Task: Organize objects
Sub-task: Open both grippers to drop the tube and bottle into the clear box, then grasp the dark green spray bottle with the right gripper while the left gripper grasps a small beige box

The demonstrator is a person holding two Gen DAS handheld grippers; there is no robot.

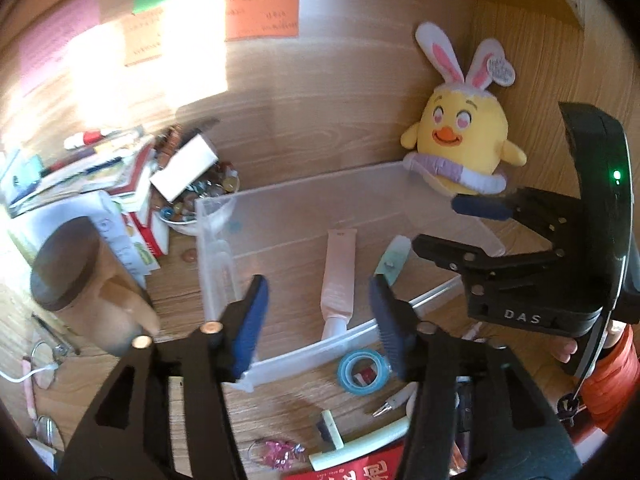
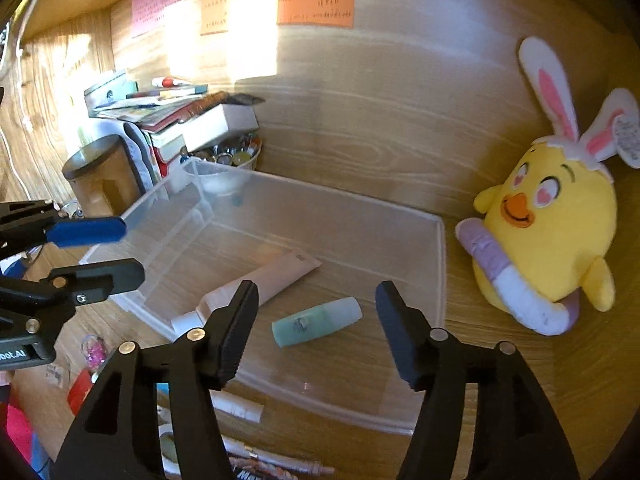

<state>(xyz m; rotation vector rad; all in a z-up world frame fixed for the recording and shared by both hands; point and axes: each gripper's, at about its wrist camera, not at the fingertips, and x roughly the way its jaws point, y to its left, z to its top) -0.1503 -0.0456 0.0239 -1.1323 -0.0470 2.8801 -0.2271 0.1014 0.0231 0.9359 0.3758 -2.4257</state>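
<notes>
A clear plastic bin [image 1: 312, 354] [image 2: 442, 280] stands on the wooden desk against the back wall. A pale pink tube [image 1: 338, 276] [image 2: 272, 280] and a small mint-green bottle [image 1: 394, 258] [image 2: 316, 322] lie flat inside it. My left gripper [image 1: 318, 284] [image 2: 134, 248], with blue pads, hovers open over the bin's near rim, above the tube, with nothing between its fingers. My right gripper [image 2: 317, 288] [image 1: 436, 224] is open too, above the green bottle, and grips nothing.
A yellow plush chick [image 1: 460, 136] [image 2: 556, 232] leans in the right corner. A book stack [image 1: 100, 168], a bowl of trinkets [image 1: 200, 200] and a brown canister [image 1: 80, 276] crowd the left. A blue tape roll [image 1: 362, 372], pens and glasses [image 1: 44, 360] lie in front.
</notes>
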